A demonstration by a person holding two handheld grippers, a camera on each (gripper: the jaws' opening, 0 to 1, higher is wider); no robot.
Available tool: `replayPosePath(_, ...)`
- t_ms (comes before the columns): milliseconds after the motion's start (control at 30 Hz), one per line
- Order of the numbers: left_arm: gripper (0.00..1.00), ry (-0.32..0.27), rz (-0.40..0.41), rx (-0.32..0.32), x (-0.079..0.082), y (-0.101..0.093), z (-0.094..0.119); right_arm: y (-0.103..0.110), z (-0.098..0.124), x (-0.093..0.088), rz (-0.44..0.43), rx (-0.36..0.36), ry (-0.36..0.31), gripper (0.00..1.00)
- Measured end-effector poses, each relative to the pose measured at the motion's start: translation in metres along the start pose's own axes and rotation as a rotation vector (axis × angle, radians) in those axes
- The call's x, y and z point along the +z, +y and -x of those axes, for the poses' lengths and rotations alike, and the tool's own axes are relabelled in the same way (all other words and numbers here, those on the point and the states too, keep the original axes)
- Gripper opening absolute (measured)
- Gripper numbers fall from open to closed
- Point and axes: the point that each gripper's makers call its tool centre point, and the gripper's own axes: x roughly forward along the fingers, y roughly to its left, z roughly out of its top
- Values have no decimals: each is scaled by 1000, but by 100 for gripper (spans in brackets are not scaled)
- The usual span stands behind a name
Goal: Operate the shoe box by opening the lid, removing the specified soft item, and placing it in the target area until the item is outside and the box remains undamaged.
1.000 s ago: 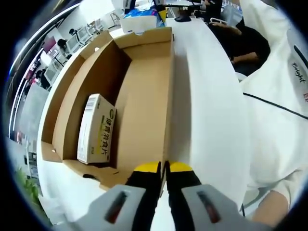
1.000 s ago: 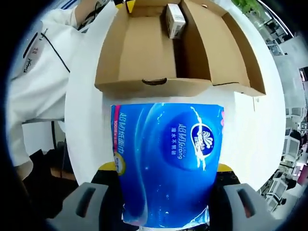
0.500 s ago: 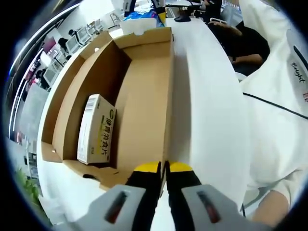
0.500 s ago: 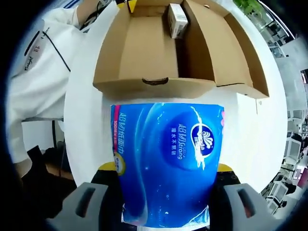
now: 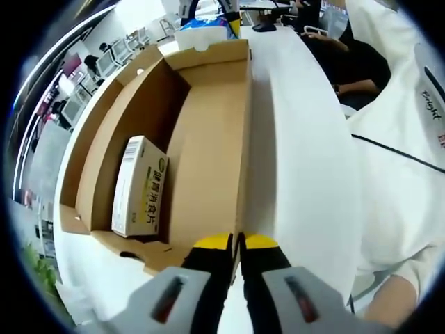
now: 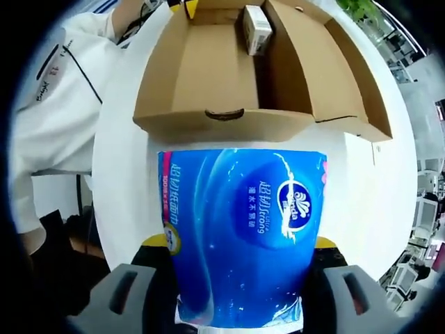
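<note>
In my right gripper (image 6: 236,261) I have the blue tissue pack (image 6: 240,233) clamped between the two jaws, its printed face toward the camera and its soft sides bulging a little past the yellow pads, so the soft item is already out of the shoe box (image 6: 222,76) and hangs over the white surface (image 6: 122,181) just in front of the box's near wall. My left gripper (image 5: 236,243) sits at the opposite end, jaws pressed together on the thin edge of the cardboard wall, which I judge is steadying the box. The step in hand, as I read it, is the set-down: lower the pack straight onto the bare surface on my side of the box, keeping it clear of the near wall with its finger notch (image 6: 224,115) so I don't shove or crease the cardboard. I would come down level, let the pack's underside take the load first, then open the jaws slowly (a soft pack springs back and can tip if let go in a hurry). The left grip should stay light, since a hard pinch could dent that edge. Farther in, a small white carton (image 5: 139,186) lies on the box floor against the side wall; it should stay put. Beyond the box, the lid flap (image 6: 337,69) stands open, and a person in a white shirt (image 6: 62,90) is beside the surface.
</note>
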Motion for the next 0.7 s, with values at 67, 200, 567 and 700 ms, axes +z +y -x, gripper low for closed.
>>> replayPosePath(67, 4, 0, 0, 0, 0, 0, 0, 1, 0, 0, -1, -1, 0, 71)
replayPosePath(200, 4, 1, -1, -1, 0, 0, 0, 1, -2, -1, -7, 5, 9, 73)
replayPosePath(567, 4, -1, -2, -2, 0, 1, 0, 1, 0, -1, 3, -8, 35, 76)
replayPosePath(700, 4, 2, -1, -2, 0, 1, 0, -1, 2, -1, 13, -23, 29, 77)
